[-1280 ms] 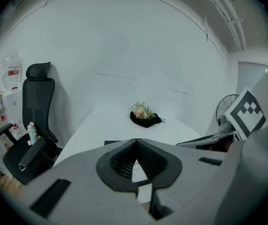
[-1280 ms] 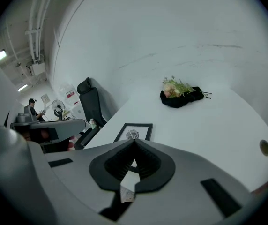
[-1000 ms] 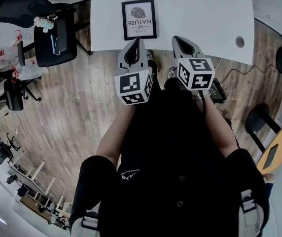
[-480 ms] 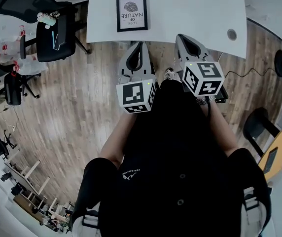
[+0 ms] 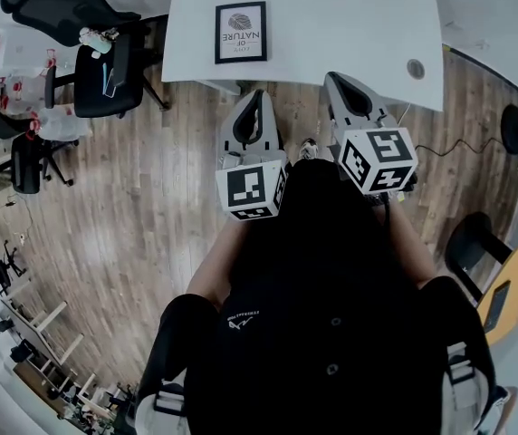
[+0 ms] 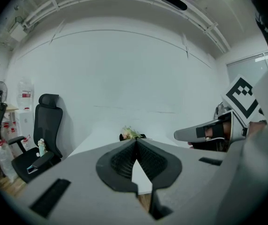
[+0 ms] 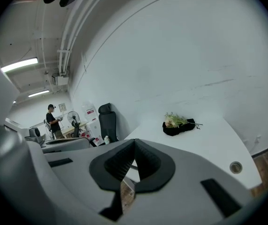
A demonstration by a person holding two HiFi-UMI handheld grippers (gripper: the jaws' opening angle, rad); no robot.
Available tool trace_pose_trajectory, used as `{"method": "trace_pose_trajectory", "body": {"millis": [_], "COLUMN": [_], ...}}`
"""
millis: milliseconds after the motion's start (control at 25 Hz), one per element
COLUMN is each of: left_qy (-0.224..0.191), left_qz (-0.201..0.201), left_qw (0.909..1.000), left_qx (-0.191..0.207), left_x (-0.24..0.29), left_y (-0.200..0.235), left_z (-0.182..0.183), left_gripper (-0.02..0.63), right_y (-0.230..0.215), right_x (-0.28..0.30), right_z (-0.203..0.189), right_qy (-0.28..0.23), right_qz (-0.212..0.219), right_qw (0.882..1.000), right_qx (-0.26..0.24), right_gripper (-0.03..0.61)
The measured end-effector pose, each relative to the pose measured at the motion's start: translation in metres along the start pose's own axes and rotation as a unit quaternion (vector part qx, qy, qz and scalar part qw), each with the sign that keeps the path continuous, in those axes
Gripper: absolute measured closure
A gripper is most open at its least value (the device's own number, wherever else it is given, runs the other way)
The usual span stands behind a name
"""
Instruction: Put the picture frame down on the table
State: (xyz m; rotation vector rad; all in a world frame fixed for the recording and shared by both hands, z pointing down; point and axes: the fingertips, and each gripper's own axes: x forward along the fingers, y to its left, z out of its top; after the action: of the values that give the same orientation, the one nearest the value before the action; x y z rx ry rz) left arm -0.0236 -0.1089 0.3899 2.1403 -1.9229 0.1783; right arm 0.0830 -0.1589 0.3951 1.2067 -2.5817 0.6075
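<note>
The black-framed picture [image 5: 241, 33] lay on the white tabletop [image 5: 350, 25], ahead of the nearer left gripper [image 5: 255, 95], closed empty like the right gripper [image 5: 333, 80].

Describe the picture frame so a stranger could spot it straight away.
Start at the white table at the top of the head view. Toward its left end lies the picture frame, flat. It alone has a black border round a white print with lettering.
</note>
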Motion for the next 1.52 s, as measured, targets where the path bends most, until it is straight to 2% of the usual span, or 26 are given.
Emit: {"method": "trace_pose_trajectory", "body": {"millis": [320,640,1520], "left_qy": [-0.030,-0.059,-0.043], "left_qz": [0.028,0.038,0.042], "left_qw": [0.9992,0.9975,0.9981], "left_qx": [0.001,0.012,0.013], "left_x": [-0.012,-0.016,-0.007], "left_y": [0.002,-0.003,-0.007], "left_z": [0.018,0.041,0.035], "left_gripper": [0.606,0.606,0.606], "right_y": [0.004,0.004,0.001], "right_x": [-0.018,-0.028,-0.018], "right_z": [0.014,0.041,0.034], "right_qy": [-0.021,-0.059,-0.044], "right_qz": [0.010,0.008,0.022], "right_qw": [0.999,0.997,0.998], "right_qx": [-0.023,-0.048,-0.044], "right_gripper": [0.580,0.580,0.580]}}
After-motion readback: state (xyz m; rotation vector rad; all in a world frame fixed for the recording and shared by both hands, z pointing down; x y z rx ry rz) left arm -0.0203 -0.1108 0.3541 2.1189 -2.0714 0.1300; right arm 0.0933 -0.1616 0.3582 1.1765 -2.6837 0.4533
